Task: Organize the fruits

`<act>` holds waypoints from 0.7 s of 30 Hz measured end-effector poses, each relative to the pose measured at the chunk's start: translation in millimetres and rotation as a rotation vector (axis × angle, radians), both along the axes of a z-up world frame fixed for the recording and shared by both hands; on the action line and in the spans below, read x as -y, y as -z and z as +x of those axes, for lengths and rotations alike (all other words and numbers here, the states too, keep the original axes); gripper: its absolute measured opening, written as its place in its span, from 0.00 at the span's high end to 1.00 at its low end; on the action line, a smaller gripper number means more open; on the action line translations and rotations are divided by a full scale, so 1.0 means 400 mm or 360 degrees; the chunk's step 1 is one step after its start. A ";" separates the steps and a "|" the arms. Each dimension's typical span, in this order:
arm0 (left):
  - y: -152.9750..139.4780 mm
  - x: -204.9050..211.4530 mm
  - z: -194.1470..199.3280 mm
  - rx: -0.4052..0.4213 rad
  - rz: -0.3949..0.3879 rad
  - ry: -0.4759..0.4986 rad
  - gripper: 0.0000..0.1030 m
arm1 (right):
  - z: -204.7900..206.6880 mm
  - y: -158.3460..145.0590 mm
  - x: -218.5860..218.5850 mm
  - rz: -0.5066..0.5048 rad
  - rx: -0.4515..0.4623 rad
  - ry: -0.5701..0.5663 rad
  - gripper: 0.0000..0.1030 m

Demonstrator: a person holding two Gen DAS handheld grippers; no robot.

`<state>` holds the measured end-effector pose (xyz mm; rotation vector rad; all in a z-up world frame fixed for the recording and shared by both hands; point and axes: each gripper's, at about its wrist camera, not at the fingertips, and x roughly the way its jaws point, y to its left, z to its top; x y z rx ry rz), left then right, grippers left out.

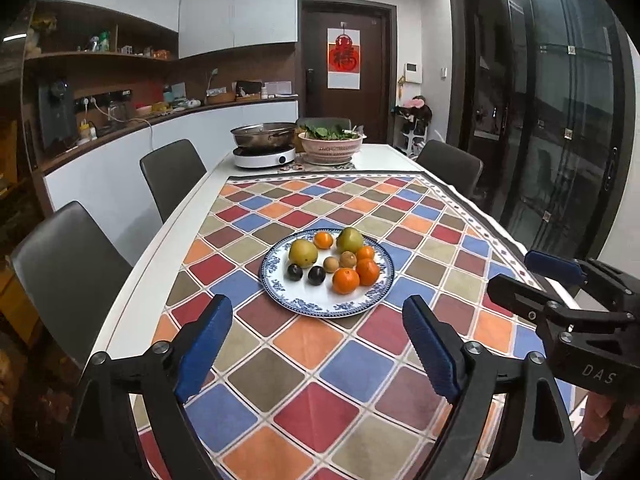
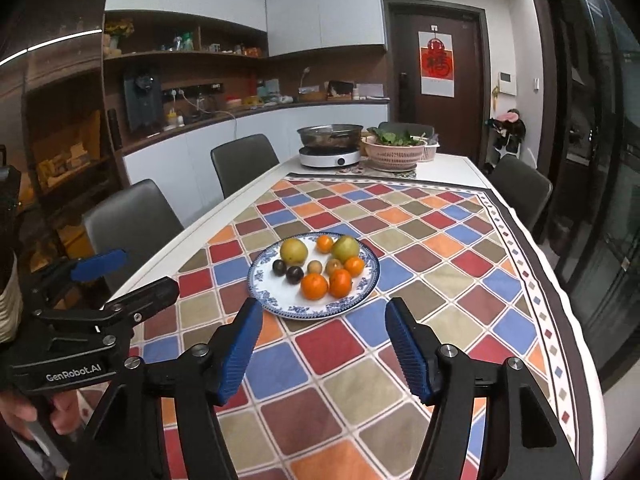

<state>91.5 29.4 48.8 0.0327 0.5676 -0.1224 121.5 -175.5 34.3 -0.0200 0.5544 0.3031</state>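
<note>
— Kitchen table, chequered cloth [image 1: 320,360]: blue-rimmed china plate of fruit [image 1: 362,304] location?
— Dead ahead of my left tongs [image 1: 318,344] and right tongs [image 2: 324,346]; both apart, empty; neither nearer.

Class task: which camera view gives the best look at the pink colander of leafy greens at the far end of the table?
The right wrist view shows the pink colander best: whole, unobstructed, clear of the pot. In the left wrist view the colander sits similarly far, equally whole, but its left edge meets the pot.

The far chair [image 1: 325,122] sits mostly hidden behind the colander [image 1: 331,146].
</note>
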 end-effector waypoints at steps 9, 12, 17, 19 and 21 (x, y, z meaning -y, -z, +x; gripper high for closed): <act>-0.020 0.012 -0.076 0.0042 0.0028 -0.0004 0.11 | -0.074 -0.014 0.014 0.0032 0.0039 0.0005 0.35; -0.025 0.015 -0.095 0.0059 0.0045 -0.0018 0.08 | -0.090 -0.019 0.021 0.0040 0.0042 0.0009 0.35; -0.028 0.019 -0.118 0.0072 0.0049 -0.0008 0.06 | -0.120 -0.022 0.029 0.0038 0.0058 0.0019 0.35; -0.030 0.021 -0.123 0.0076 0.0053 -0.0009 0.05 | -0.128 -0.021 0.031 0.0042 0.0057 0.0016 0.35; -0.031 0.021 -0.125 0.0080 0.0056 -0.0014 0.04 | -0.129 -0.021 0.030 0.0040 0.0061 0.0020 0.35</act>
